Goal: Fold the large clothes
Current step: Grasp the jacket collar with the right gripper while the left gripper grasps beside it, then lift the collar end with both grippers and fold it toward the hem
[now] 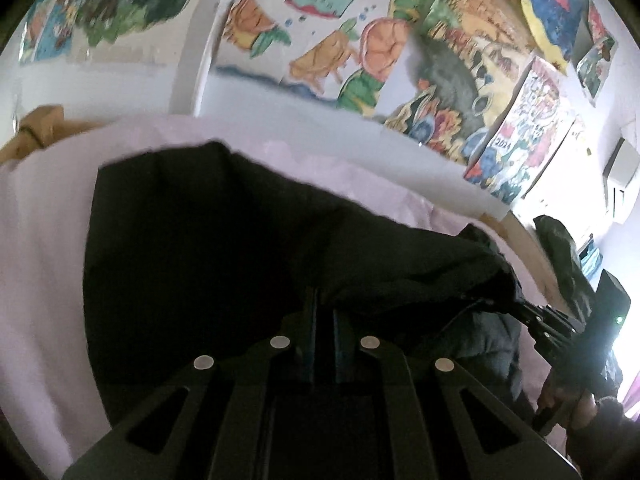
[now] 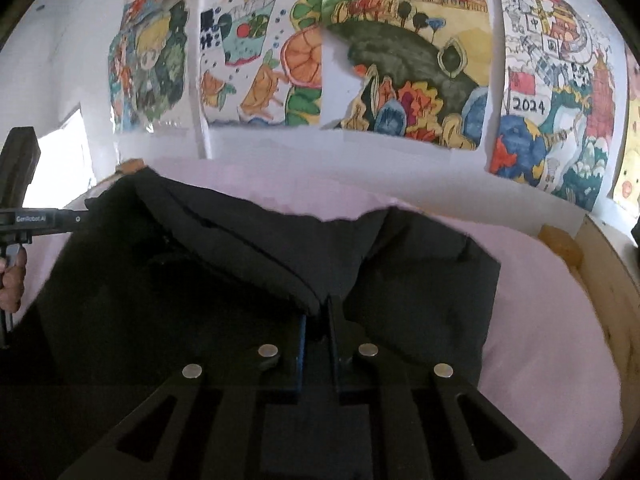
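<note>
A large black padded garment (image 1: 208, 248) lies on a pale pink bed sheet (image 1: 36, 264). My left gripper (image 1: 324, 304) is shut on its edge and holds the cloth lifted. In the right wrist view the same black garment (image 2: 248, 248) hangs in folds over the pink sheet (image 2: 552, 320). My right gripper (image 2: 318, 312) is shut on a fold of it. The right gripper also shows in the left wrist view (image 1: 520, 304), pinching the cloth at the right. The left gripper's body shows at the left edge of the right wrist view (image 2: 36, 218).
A white wall with several colourful children's paintings (image 2: 400, 60) stands behind the bed. A wooden bed frame edge (image 2: 612, 280) runs along the right. A tan cloth (image 1: 36, 128) lies at the far left. Another dark garment (image 1: 560, 256) hangs at the right.
</note>
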A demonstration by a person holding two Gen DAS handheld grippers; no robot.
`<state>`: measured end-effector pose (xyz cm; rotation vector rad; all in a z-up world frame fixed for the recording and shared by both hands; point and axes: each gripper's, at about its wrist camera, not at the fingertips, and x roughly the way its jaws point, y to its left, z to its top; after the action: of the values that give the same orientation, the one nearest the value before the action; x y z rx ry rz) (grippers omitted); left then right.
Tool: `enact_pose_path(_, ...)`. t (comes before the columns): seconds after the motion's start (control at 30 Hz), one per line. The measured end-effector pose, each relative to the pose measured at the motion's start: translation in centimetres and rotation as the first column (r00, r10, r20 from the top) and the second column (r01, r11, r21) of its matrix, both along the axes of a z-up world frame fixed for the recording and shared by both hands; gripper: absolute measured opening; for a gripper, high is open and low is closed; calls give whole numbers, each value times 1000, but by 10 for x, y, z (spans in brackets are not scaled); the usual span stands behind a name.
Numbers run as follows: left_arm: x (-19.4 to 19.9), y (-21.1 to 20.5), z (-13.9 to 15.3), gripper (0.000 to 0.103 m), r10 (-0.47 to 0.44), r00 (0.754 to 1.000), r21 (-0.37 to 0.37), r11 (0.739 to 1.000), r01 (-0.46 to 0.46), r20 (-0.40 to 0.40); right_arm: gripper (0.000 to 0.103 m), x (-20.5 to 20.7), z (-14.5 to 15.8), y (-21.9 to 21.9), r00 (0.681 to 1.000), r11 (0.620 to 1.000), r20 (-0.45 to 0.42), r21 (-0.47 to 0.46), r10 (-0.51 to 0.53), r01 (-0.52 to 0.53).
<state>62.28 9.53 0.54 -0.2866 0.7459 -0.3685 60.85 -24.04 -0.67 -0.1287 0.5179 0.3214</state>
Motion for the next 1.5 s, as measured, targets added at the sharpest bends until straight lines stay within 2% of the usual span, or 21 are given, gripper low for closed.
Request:
enact_pose_path(0.17, 5, -4, -39, 4, -11, 1000, 25, 1000, 11, -28, 8, 10, -37, -2, 998, 999, -60, -17, -29, 28)
enact_pose_path(0.33, 9, -7, -57, 4, -9, 1000, 48, 999, 9, 15, 7, 21, -60, -5, 996, 999, -75, 8, -46, 46)
enact_pose_path(0.43, 8, -8, -60, 4, -9, 999, 57, 998, 7, 34, 7, 20, -57, -7, 997, 999, -65, 27, -41, 43)
enact_pose_path(0.57, 0, -11, -52, 4, -32, 997, 92, 995, 25, 72, 11, 11, -45, -21, 997, 991, -67, 128, -33, 41)
enact_pose_path(0.67, -4, -2, -45, 5, -59, 995, 37, 998, 56, 83, 12, 4, -31, -38, 997, 976, -71, 210, -44, 58)
enact_pose_path(0.77, -13, 7, -35, 11, -69, 992, 33, 997, 66, 107, 14, 0, -12, -54, 995, 959, -62, 269, -73, 87)
enact_pose_path(0.8, -16, 9, -30, 19, -66, 991, 38, 997, 62, 113, 18, -1, -4, -60, 995, 953, -52, 286, -87, 98)
enact_pose_path(0.83, -21, 12, -26, 33, -62, 990, 39, 998, 57, 125, 21, -2, 1, -63, 994, 949, -44, 296, -97, 105)
enact_pose_path(0.87, -28, 17, -20, 40, -51, 988, 36, 998, 46, 149, 25, -2, 11, -67, 993, 944, -28, 308, -117, 120)
enact_pose_path(0.93, -41, 23, -4, 59, -24, 974, -12, 1000, 27, 227, 49, 2, 26, -66, 988, 939, -5, 311, -154, 148)
enact_pose_path(1.03, -39, 19, 15, 71, 15, 964, -93, 996, 10, 267, 73, 12, 41, -58, 986, 917, 13, 369, -168, 152)
enact_pose_path(1.07, -33, 12, 20, 71, 24, 962, -96, 995, 3, 272, 74, 18, 44, -50, 987, 917, 9, 370, -162, 147)
enact_pose_path(1.17, -10, -14, 25, 72, 43, 967, -48, 998, -32, 249, 74, 36, 46, -18, 990, 944, 3, 302, -140, 133)
enact_pose_path(1.2, 1, -26, 22, 72, 49, 973, -6, 999, -49, 225, 74, 42, 44, -4, 991, 957, -3, 259, -136, 132)
enact_pose_path(1.3, 25, -46, 2, 72, 53, 987, 87, 994, -67, 153, 74, 55, 30, 27, 993, 983, -21, 139, -117, 119)
enact_pose_path(1.4, 38, -53, -26, 72, 28, 996, 164, 986, -41, 82, 74, 61, 7, 42, 995, 995, -36, 24, -96, 97)
enact_pose_path(1.5, 38, -52, -46, 75, -11, 997, 267, 964, -10, 78, 73, 62, -14, 44, 997, 993, -19, -90, -78, 76)
